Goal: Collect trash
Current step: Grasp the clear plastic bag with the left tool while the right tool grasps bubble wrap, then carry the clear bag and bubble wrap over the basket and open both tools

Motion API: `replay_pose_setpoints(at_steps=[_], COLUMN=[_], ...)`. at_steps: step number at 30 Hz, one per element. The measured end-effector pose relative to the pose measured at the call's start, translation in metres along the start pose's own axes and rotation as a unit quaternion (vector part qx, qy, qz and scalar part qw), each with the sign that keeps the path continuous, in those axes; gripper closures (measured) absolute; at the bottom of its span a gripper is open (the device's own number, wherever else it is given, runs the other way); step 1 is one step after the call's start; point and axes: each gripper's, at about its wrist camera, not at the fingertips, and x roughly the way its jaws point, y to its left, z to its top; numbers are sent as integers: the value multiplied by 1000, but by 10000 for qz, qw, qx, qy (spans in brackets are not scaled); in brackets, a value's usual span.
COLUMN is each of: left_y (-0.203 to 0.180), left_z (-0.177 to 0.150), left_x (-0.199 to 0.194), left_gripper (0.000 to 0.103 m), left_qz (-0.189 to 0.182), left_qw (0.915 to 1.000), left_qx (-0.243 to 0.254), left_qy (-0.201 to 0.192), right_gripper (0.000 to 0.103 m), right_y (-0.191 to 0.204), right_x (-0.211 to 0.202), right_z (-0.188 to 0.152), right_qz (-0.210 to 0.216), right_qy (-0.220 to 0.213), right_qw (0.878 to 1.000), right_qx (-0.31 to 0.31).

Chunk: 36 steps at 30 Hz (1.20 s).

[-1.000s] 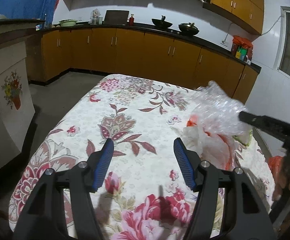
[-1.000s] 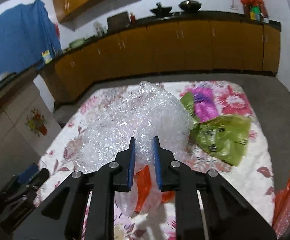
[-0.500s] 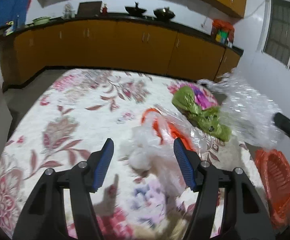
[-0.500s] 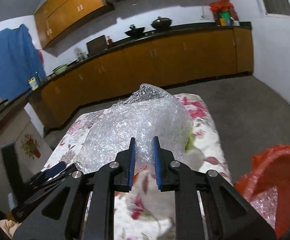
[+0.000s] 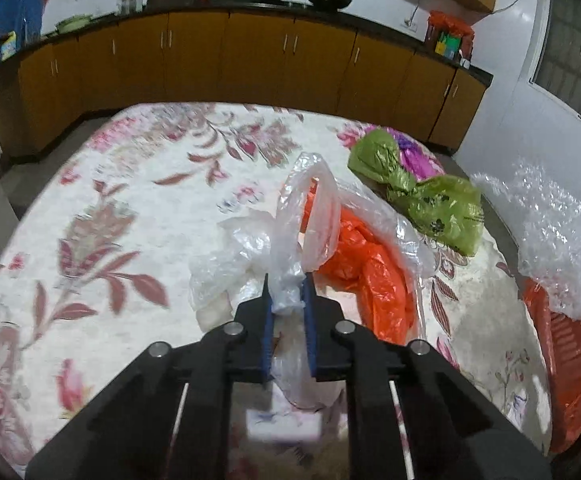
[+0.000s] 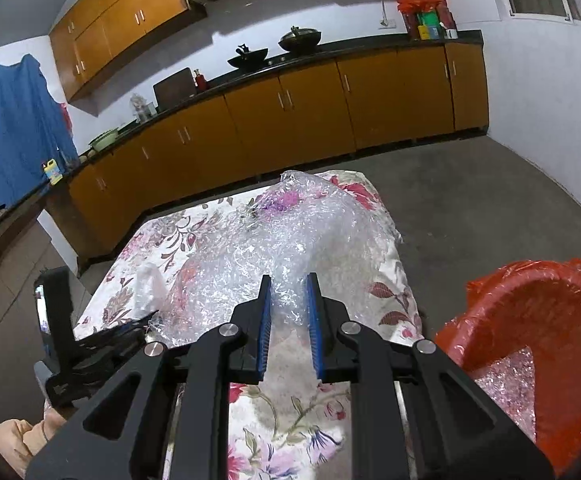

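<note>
Left wrist view: the left gripper (image 5: 286, 300) sits at lower centre, its blue-padded fingers (image 5: 267, 320) clamped on a twisted neck of the clear plastic bag (image 5: 290, 236), which rises in a loop toward the middle of the frame. Just right of it and touching it lies a crumpled orange bag (image 5: 374, 272). Farther toward the upper right, a green bag (image 5: 430, 196) rests on the floral tabletop (image 5: 130, 208), with something purple just behind it. At the right edge a mass of bubble wrap (image 5: 558, 248) hangs above the orange bin (image 5: 570, 368), which stands in the lower right beside the tabletop. Brown cabinets run across the top of the frame.

Right wrist view: the right gripper (image 6: 289, 300) fills the lower centre, its fingers (image 6: 265, 328) closed on the bubble wrap (image 6: 274, 256), which spreads up and left across the middle, covering much of the floral tabletop (image 6: 286, 432). The orange bin (image 6: 538, 320), lined with an orange bag, is at the lower right, pinkish glittery material visible inside. The left gripper (image 6: 130, 330) shows at the lower left edge.
</note>
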Motion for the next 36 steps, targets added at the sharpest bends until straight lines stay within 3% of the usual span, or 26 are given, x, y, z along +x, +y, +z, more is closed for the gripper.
replay_pose_setpoints(at_steps=[8, 16, 27, 36], left_y=[-10, -65, -142, -193], left_z=[4, 3, -11, -27], left_x=[-52, -97, -124, -120], left_gripper=[89, 89, 89, 89], left_qz=[-162, -863, -1832, -2321], left_qw=[9990, 9926, 9758, 9622], left_qx=[231, 622, 1085, 1400], left_qy=[-347, -579, -503, -262], right_gripper=[86, 86, 86, 86], right_y=[-10, -37, -77, -107], right_x=[-41, -91, -138, -155], right_z=[-2, -11, -30, -42], right_qz=[-251, -754, -1445, -1818], right_qy=[-317, -629, -825, -869], right_qw=[9992, 9949, 9839, 9749], right_qx=[63, 249, 647, 943])
